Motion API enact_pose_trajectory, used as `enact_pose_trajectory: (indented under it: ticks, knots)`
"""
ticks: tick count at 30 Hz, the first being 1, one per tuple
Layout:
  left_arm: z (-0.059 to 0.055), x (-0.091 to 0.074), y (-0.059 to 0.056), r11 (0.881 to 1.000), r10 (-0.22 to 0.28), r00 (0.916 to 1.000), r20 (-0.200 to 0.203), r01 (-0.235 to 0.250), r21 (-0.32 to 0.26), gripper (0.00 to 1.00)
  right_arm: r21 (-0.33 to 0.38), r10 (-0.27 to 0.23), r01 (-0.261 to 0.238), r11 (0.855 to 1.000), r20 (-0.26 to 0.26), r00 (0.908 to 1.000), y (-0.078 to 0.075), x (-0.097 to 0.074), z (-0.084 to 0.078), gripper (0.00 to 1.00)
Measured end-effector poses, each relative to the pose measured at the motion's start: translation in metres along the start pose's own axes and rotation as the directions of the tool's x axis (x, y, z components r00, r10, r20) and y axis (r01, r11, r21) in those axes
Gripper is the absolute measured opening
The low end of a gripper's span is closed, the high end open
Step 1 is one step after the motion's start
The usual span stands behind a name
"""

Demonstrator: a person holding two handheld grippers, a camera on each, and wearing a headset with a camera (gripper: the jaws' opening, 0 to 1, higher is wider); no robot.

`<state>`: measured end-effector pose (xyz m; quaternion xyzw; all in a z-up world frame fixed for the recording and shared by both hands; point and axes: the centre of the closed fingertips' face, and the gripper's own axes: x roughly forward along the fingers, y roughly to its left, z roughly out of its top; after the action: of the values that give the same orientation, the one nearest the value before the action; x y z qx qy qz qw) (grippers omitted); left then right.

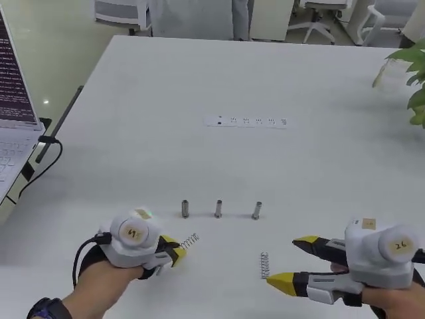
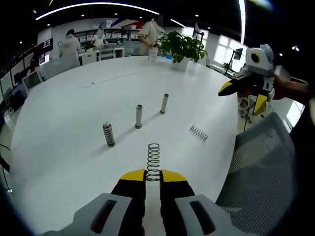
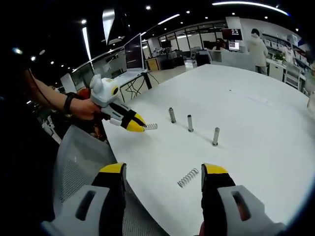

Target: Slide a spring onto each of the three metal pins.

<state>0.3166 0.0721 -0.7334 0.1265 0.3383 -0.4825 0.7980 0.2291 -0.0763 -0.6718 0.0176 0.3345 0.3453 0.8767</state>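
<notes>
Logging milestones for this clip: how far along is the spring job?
Done: the first spring already sits on the left-end pin. In hand: the left hand-held gripper is shut on the second spring. Left: the middle pin and right-end pin are bare; the third spring lies on the table before the open right hand-held gripper.

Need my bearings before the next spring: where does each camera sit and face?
Head view: above the bench, looking down at three pins; left tongs and right tongs show.
Left gripper view: rides left tongs, faces pins past held spring; own jaws.
Right gripper view: rides right tongs, faces loose spring; own jaws, left arm.
All share pins.
</notes>
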Motion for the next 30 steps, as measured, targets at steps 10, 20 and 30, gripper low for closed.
enact_pose_trajectory:
  ticks: [10,20,30]
  knots:
    - [0.016,-0.013,-0.014,0.998,-0.034,0.9989,0.031,0.033,0.048,0.02,-0.016,0.053,-0.053,0.998,0.01,0.9985,0.008,0.014,0.008,0.55]
    - [0.031,-0.018,-0.034,0.993,-0.077,0.9957,0.052,0.072,0.092,0.02,-0.008,0.105,-0.105,0.994,0.024,0.9942,0.015,0.025,0.016,0.49]
    - [0.05,-0.02,-0.061,0.981,-0.137,0.9877,0.075,0.124,0.149,0.02,-0.034,0.145,-0.144,0.989,0.02,0.9893,0.02,0.036,0.023,0.45]
